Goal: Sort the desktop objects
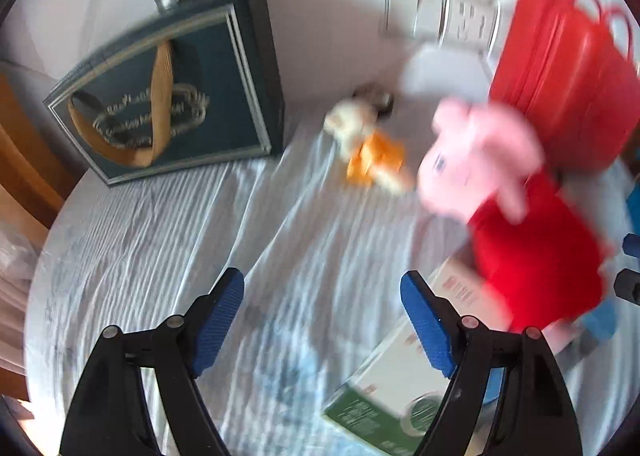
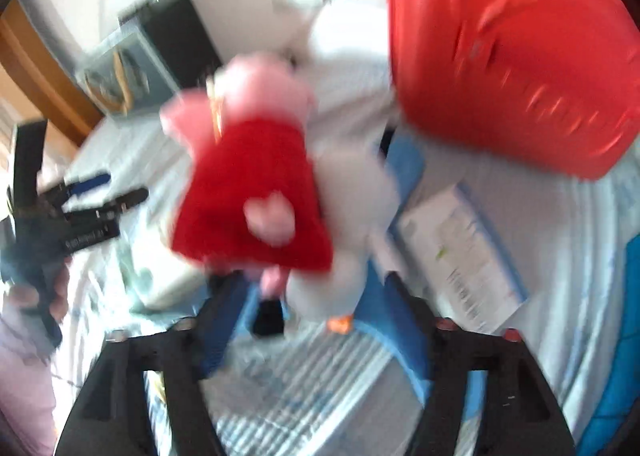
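Note:
A pink pig plush in a red dress (image 2: 256,192) stands just ahead of my right gripper (image 2: 310,316), pressed against a white plush (image 2: 352,216). The pig's legs and the white plush's bottom lie between the wide-apart blue pads, with a gap on the left side. The red basket (image 2: 512,56) stands behind them on the right. In the left wrist view my left gripper (image 1: 322,288) is open over bare striped cloth. The pig plush (image 1: 520,216) is to its right, before the red basket (image 1: 560,80). A small white and orange plush (image 1: 368,148) lies farther back.
A dark blue gift box (image 1: 172,96) with a gold ribbon stands at the back left, and a white power strip (image 1: 440,12) lies by the wall. A white and green carton (image 1: 392,376) and a white box with a blue edge (image 2: 460,248) lie on the cloth. A hand (image 2: 36,296) holds the left gripper (image 2: 126,186).

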A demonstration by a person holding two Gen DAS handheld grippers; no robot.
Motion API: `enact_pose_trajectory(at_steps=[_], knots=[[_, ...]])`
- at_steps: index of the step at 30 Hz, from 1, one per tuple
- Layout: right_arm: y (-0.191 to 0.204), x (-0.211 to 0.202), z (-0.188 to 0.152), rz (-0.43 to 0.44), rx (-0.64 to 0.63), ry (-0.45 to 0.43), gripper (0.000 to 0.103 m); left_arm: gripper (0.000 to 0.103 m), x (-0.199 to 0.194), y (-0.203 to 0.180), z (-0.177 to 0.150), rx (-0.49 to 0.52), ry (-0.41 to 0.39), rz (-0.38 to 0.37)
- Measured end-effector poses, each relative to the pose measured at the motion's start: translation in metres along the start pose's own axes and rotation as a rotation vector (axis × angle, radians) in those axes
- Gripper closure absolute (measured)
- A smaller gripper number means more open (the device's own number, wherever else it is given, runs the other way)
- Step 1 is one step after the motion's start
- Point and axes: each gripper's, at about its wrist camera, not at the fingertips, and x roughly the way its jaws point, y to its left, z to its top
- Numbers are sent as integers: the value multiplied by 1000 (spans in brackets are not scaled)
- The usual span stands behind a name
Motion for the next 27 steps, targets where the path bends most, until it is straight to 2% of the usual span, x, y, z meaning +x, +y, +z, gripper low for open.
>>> enact_pose_trajectory(at_steps=[3,6,7,8,10,13,14,16,19,23,24,27], knots=[[-3,-21,22,-26,14,-94,19,22,-2,-12,17,1,-40,31],[-12,-15,50,-96,19,-147,22,22,20,-15,27,2,-27,86],[-14,-10,56,-140,26,-145,35,22,29,-19,32,-12,-11,88],[-17,1,64,-154,31,-132,42,22,39,-19,40,-24,4,84],[-24,21,70,-174,46,-107,44,22,49,-28,44,-37,34,61],[-28,67,75,-180,68,-38,44,22,65,-50,39,-10,81,-25],[-28,77,67,-148,61,5,44,28,64,-54,34,6,86,-30],[-23,86,53,-100,40,46,47,30,52,-60,20,30,67,-32],[-20,66,32,-81,21,32,45,30,29,-55,-7,15,84,-85],[-10,31,-11,-59,-33,41,45,30,-1,-59,-56,95,108,-80],[-9,23,-20,-50,-43,45,43,30,-6,-59,-67,110,123,-76],[-5,7,-49,-7,-43,69,26,30,-21,-52,-96,121,125,-28]])
